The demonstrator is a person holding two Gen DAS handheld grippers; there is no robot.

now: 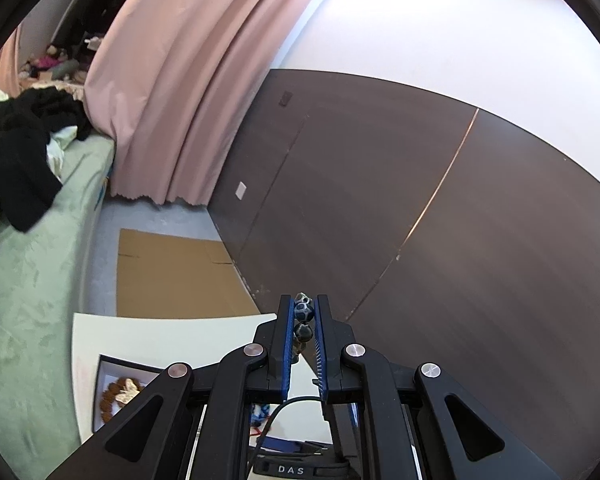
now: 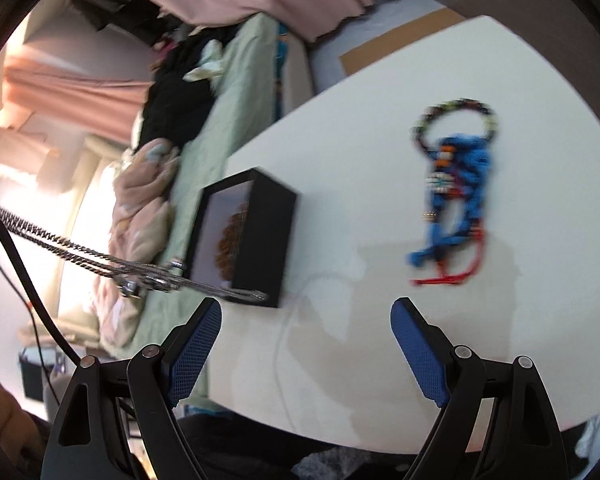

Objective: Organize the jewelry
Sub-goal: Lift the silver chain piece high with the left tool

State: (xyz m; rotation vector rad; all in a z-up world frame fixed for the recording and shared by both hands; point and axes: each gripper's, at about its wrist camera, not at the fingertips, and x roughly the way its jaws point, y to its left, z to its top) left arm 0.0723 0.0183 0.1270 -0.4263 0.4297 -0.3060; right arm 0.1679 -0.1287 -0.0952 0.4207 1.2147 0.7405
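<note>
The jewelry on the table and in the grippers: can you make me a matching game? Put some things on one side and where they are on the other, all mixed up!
Things:
1. dark beads
2. blue cord bracelets
3. brown bead bracelet
4. silver chain

Places:
A. inside the black box
B. pinched between the fingers of the left gripper
C. lying loose on the white table, ahead of the open right gripper
D. hanging in the air in front of the box

Pairs: 1-B, 2-C, 3-A, 4-D
</note>
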